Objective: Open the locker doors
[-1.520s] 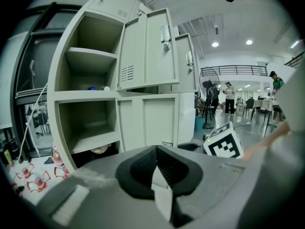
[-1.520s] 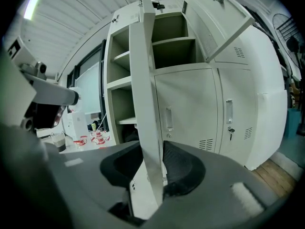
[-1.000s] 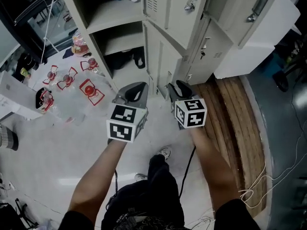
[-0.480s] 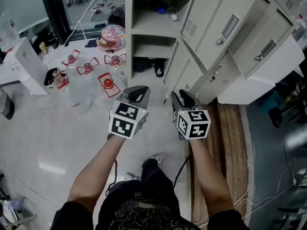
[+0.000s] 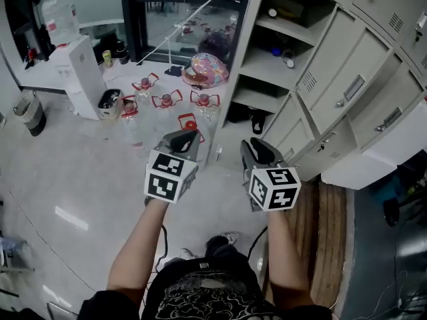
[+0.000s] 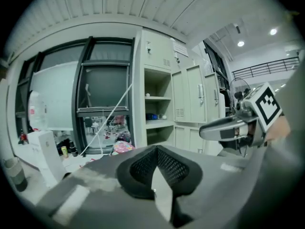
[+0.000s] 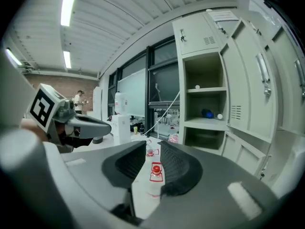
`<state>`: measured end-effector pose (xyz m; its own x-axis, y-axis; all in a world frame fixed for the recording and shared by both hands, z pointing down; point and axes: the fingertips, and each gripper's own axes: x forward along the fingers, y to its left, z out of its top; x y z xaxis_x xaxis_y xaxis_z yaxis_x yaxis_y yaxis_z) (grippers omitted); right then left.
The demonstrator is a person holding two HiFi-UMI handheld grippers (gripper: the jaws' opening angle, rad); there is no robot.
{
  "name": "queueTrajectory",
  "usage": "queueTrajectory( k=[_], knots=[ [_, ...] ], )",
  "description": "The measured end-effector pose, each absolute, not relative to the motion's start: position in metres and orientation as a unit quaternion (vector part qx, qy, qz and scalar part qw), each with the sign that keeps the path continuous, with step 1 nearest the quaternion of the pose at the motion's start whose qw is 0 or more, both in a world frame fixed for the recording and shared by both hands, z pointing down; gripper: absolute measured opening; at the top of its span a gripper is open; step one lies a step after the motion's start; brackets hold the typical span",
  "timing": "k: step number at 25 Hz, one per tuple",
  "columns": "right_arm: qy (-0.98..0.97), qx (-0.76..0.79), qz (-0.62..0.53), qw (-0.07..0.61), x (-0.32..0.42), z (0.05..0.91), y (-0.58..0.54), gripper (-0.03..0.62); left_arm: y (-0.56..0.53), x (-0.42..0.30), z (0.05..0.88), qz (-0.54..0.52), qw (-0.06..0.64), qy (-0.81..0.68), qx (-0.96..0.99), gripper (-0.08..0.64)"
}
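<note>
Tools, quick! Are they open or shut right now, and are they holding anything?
Left tool: shut, holding nothing.
Right tool: slightly open and closing, nothing between its jaws.

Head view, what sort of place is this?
Probably a workplace locker or storage corner: a bank of beige metal lockers, red-capped bottles standing on the floor, and a dark-framed glass partition behind.

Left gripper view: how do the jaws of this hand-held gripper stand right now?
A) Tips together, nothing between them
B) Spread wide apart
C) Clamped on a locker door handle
A: the left hand-held gripper has its jaw tips touching with nothing caught between them, and the lockers stand well beyond, untouched.
</note>
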<state>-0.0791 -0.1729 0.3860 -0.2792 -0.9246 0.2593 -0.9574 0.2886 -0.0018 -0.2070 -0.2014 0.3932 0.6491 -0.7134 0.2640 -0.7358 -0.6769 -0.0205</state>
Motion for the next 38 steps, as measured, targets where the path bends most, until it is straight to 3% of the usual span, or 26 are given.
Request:
queueTrajectory(
  k=[11, 21, 38],
  knots=[
    [-0.875, 0.463, 0.081, 0.111, -0.225, 0.365, -0.175, 0.067, -0.17, -0.35, 0.376, 0.107, 0.077, -0.509, 0.85, 0.003],
    [-0.918, 0.381, 0.062, 0.094, -0.318, 0.346, -0.167, 0.002, -0.139, -0.441, 0.377, 0.126, 0.085, -0.583, 0.798, 0.003],
    [-0.928, 0.356, 0.044, 0.095, -0.344, 0.329, -0.174, 0.0, -0.129, -0.492, 0.362, 0.125, 0.077, -0.627, 0.765, 0.002]
  ],
)
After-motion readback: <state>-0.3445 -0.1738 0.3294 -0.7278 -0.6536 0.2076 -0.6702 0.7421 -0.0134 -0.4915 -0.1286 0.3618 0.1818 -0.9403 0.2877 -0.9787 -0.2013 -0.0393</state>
